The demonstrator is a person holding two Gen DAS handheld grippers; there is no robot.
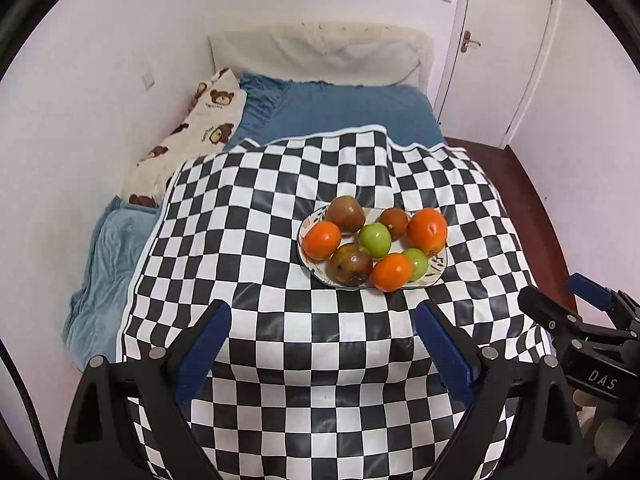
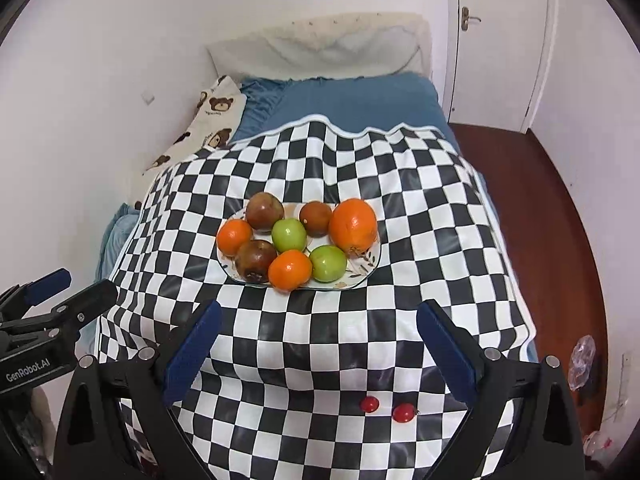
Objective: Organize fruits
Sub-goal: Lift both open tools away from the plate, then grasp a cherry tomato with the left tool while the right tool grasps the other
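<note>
A patterned oval plate (image 1: 437,268) (image 2: 365,263) sits on the checkered cloth (image 1: 280,208) (image 2: 360,184) and holds several fruits. Among them are three oranges (image 1: 427,230) (image 2: 353,225), two green apples (image 1: 375,239) (image 2: 289,234) and three brown-red fruits (image 1: 345,213) (image 2: 264,211). Two small red tomatoes (image 2: 369,404) lie loose on the cloth near the front. My left gripper (image 1: 323,310) (image 2: 86,284) hangs open above the cloth, short of the plate, with nothing between its fingers. My right gripper (image 2: 319,310) (image 1: 556,292) is open beside it, also empty.
The cloth covers the foot of a bed with a blue sheet (image 1: 348,112) (image 2: 356,100). A bear-print pillow (image 1: 192,136) (image 2: 208,124) lies by the left wall. A white door (image 1: 500,48) (image 2: 496,40) and dark red floor (image 2: 532,200) are to the right.
</note>
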